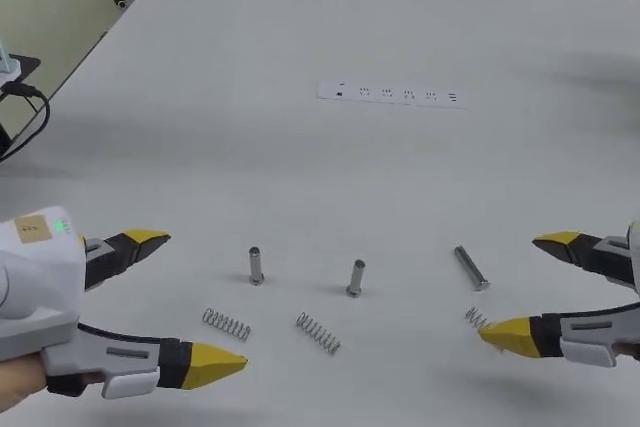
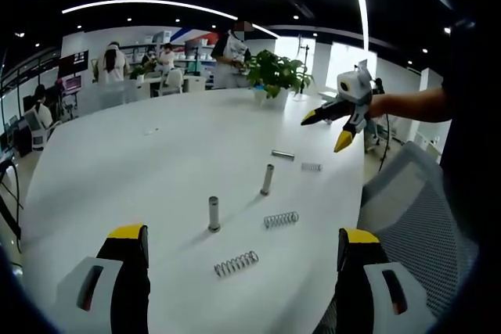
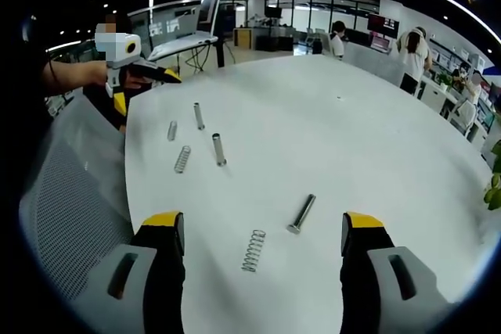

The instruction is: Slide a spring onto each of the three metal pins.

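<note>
Desk (image 1: 300,177): white, with all items laid out on its near part. Pins, three, metal, arranged in a row: the left pin (image 1: 255,265) and the middle pin (image 1: 356,277) are stood upright and well apart, while the right pin (image 1: 470,267) is laid flat on its side. Springs, three, loose, each laid flat on the desk, nearer the person than the pins and apart from them. The left spring (image 1: 227,324) is placed near the left pin, the middle spring (image 1: 318,332) is placed between the two upright pins, and the right spring (image 1: 475,319) is placed near the lying pin. Left gripper (image 1: 203,299): held over the desk at the left end of the row, its yellow-tipped fingers spread wide, with nothing gripped. Right gripper (image 1: 510,287): held at the right end, fingers likewise spread wide and holding nothing. One fingertip is seen close to the right spring, though contact cannot be told. In the right gripper view, the right spring and the lying pin are framed on the desk between the fingers. Power strip (image 1: 390,94): white, set flat on the desk well beyond the pins. Cable (image 1: 25,122): black, seen past the desk's left edge.
</note>
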